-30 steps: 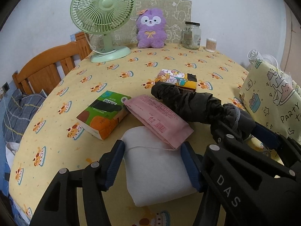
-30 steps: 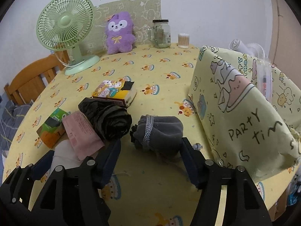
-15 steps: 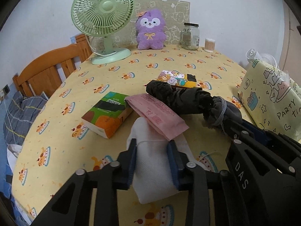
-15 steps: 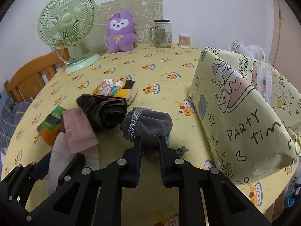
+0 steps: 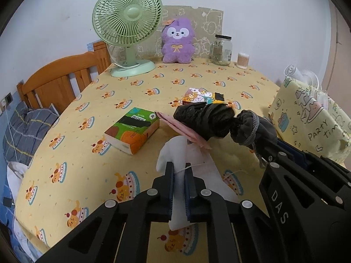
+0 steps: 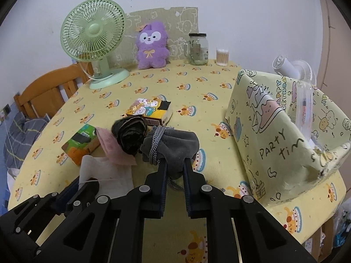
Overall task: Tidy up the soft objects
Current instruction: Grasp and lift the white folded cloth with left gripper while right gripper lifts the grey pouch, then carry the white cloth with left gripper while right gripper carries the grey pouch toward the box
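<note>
My left gripper (image 5: 178, 171) is shut on a white cloth (image 5: 175, 155) and lifts its near end off the yellow tablecloth; the cloth also shows in the right wrist view (image 6: 105, 171). My right gripper (image 6: 174, 165) is shut on a grey drawstring pouch (image 6: 175, 144), seen also in the left wrist view (image 5: 252, 129). A black rolled bundle (image 5: 204, 118) and a pink packet (image 5: 184, 131) lie between them. A green-orange tissue pack (image 5: 133, 129) sits to the left. A yellow fabric "party time" box (image 6: 285, 131) stands open at the right.
A cartoon-print box (image 6: 151, 109) lies mid-table. At the back stand a green fan (image 5: 127, 32), a purple plush (image 5: 177, 41), a glass jar (image 5: 221, 48) and a cotton swab cup (image 5: 242, 59). A wooden chair (image 5: 61, 83) is at the left table edge.
Both grippers closed: the left on the white cloth, the right on the grey pouch. Both items are now raised a little and both views have pulled back.
</note>
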### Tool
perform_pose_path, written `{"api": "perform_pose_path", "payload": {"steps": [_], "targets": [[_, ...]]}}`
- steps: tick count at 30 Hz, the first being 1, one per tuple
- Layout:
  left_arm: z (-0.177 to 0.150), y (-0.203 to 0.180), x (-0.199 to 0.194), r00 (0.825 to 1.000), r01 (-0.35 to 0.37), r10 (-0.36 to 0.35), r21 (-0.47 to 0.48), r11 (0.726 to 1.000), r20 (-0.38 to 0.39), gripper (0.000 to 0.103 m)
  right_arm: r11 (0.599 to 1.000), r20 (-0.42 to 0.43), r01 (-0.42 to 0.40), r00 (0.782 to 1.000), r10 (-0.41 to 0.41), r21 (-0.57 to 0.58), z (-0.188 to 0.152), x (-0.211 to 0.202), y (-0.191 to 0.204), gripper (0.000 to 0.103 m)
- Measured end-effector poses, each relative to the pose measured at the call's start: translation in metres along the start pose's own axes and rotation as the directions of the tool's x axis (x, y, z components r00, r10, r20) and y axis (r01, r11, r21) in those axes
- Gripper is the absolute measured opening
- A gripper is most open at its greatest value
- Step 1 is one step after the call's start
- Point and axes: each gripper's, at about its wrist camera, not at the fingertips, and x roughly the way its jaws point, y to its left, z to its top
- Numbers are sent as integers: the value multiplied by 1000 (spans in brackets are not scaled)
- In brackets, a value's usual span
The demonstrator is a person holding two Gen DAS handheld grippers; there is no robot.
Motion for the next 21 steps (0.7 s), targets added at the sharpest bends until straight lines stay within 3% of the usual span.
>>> {"api": "perform_pose_path", "payload": {"steps": [21], "targets": [[30,-11,-46,995,30,-30,4,1000,91,5,1000,88,-21,996,20,15,30,-49,-10,16]]}}
